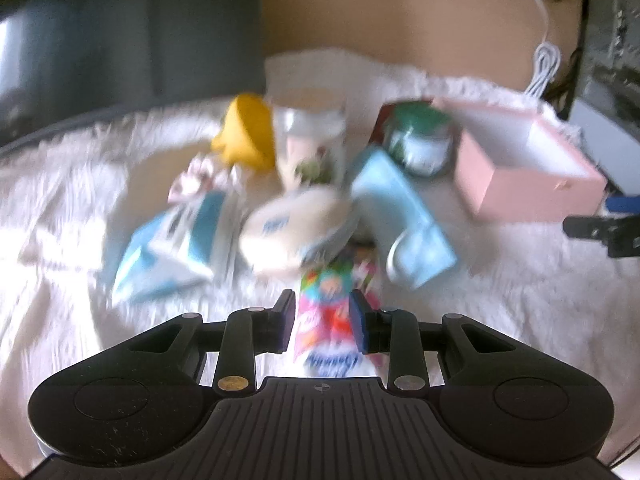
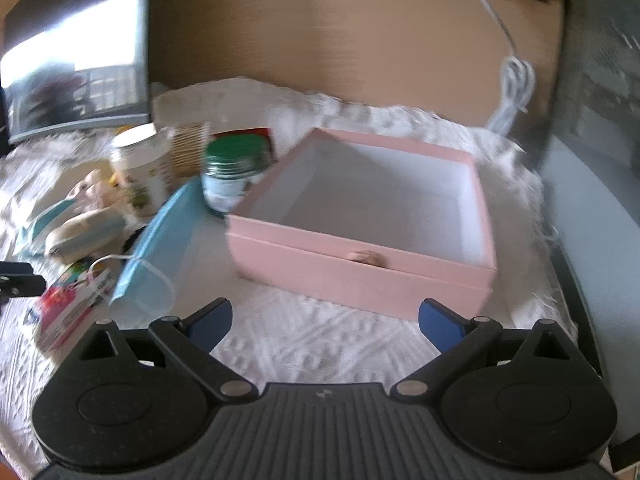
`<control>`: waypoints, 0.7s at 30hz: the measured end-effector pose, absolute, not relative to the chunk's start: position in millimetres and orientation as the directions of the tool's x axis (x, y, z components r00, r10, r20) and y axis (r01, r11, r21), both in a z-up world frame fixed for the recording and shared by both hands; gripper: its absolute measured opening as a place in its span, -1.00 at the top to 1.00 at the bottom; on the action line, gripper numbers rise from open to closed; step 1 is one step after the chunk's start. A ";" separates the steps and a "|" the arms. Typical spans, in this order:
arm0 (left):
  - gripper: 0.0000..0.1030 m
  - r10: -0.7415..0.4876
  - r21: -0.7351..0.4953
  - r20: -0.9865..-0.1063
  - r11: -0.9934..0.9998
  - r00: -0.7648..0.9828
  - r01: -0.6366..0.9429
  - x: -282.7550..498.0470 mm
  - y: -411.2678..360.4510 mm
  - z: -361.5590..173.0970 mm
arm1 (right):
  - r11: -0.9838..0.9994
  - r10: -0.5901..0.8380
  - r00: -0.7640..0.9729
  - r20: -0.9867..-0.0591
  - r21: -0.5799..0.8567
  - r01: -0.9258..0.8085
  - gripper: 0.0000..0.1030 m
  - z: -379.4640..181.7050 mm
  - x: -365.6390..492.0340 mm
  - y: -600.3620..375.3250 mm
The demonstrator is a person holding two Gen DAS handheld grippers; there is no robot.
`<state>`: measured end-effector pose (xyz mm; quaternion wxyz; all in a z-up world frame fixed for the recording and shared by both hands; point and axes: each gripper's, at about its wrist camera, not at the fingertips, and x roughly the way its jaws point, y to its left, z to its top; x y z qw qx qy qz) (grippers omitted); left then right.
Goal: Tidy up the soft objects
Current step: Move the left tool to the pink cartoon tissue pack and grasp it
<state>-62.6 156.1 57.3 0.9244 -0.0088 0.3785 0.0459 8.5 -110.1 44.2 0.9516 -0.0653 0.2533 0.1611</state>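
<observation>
Left claw (image 1: 320,316) is clamped on a colourful soft packet (image 1: 326,320), held up over the clutter near the blue face mask (image 2: 154,248). Right claw (image 2: 325,320) is wide open, holding nothing, just in front of the pink box (image 2: 360,276), which sits open with bare white interior. The green-lidded jar (image 2: 232,176) stands just beside the box's left corner on the white fluffy cover (image 2: 300,344).

Left gripper (image 1: 322,318) jaws narrowed to a grip; right gripper (image 2: 326,320) jaws spread wide.

A tan wall (image 2: 340,40) fills twelve o'clock; a dark screen (image 2: 76,68) stands at ten, a white cable (image 2: 516,80) hangs at two, daylight glaring.
</observation>
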 end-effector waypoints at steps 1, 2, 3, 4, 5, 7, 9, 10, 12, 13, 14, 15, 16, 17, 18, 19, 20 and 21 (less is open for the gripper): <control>0.37 0.067 0.009 -0.716 0.996 0.695 -0.088 -61.9 156.5 52.3 | 0.936 0.276 0.821 -0.500 -0.054 -0.348 -0.94 43.9 5.2 -105.6; 0.37 0.055 0.000 -0.727 0.997 0.684 -0.081 -59.5 155.6 48.6 | 0.932 0.282 0.820 -0.498 -0.059 -0.357 -0.94 43.8 1.1 -102.6; 0.36 0.043 -0.006 -0.734 0.998 0.678 -0.070 -56.6 153.5 45.2 | 0.928 0.291 0.818 -0.497 -0.061 -0.367 -0.94 43.7 -2.0 -100.1; 0.34 0.041 -0.001 -0.732 0.998 0.680 -0.060 -57.6 149.3 43.6 | 0.926 0.296 0.815 -0.497 -0.060 -0.373 -0.94 43.3 -1.2 -97.4; 0.33 0.040 0.009 -0.730 0.999 0.682 -0.048 -56.1 146.3 42.8 | 0.924 0.302 0.814 -0.496 -0.058 -0.379 -0.94 43.4 -3.6 -96.6; 0.29 0.033 0.023 -0.730 0.999 0.683 -0.023 -50.0 141.3 41.8 | 0.923 0.305 0.812 -0.497 -0.055 -0.380 -0.94 43.0 -4.8 -96.3; 0.23 0.019 0.027 -0.732 1.000 0.681 0.001 -48.8 136.5 41.5 | 0.927 0.300 0.810 -0.504 -0.047 -0.373 -0.94 40.7 -6.0 -98.9; 0.20 0.014 0.032 -0.733 0.999 0.680 0.014 -47.8 134.7 40.9 | 0.929 0.296 0.809 -0.508 -0.043 -0.367 -0.94 39.2 -6.8 -100.6; 0.15 0.018 0.046 -0.731 0.999 0.682 0.023 -47.9 132.4 40.8 | 0.934 0.287 0.805 -0.520 -0.035 -0.355 -0.94 35.3 -6.5 -104.5; 0.11 0.026 0.052 -0.728 0.998 0.685 0.018 -48.2 132.8 40.7 | 0.936 0.281 0.804 -0.524 -0.034 -0.350 -0.94 33.7 -6.5 -106.6; 0.11 0.031 0.057 -0.726 0.998 0.687 0.015 -49.0 133.8 40.8 | 0.939 0.274 0.804 -0.527 -0.035 -0.343 -0.94 32.4 -6.8 -108.5; 0.11 0.038 0.064 -0.723 0.998 0.690 0.012 -49.5 134.2 40.8 | 0.942 0.267 0.806 -0.528 -0.036 -0.335 -0.94 31.6 -7.2 -110.3; 0.10 0.057 0.080 -0.720 0.997 0.692 0.002 -49.7 134.5 40.7 | 0.944 0.260 0.808 -0.529 -0.036 -0.327 -0.94 30.9 -7.5 -112.2; 0.10 0.075 0.098 -0.717 0.995 0.693 -0.007 -49.7 135.1 41.3 | 0.947 0.254 0.809 -0.530 -0.035 -0.320 -0.94 30.4 -7.5 -113.9; 0.10 0.095 0.119 -0.715 0.993 0.693 -0.014 -49.1 135.1 41.3 | 0.949 0.249 0.809 -0.532 -0.032 -0.313 -0.94 30.0 -7.3 -115.4; 0.09 0.106 0.129 -0.715 0.991 0.691 -0.018 -48.1 135.3 41.0 | 0.951 0.245 0.809 -0.535 -0.029 -0.308 -0.94 29.7 -7.0 -116.6; 0.09 0.109 0.130 -0.716 0.991 0.689 -0.022 -47.8 136.3 40.9 | 0.953 0.243 0.808 -0.537 -0.025 -0.303 -0.94 29.2 -6.9 -117.8; 0.10 0.106 0.123 -0.718 0.992 0.687 -0.025 -47.5 137.1 40.8 | 0.954 0.242 0.807 -0.538 -0.022 -0.300 -0.94 29.0 -7.2 -118.9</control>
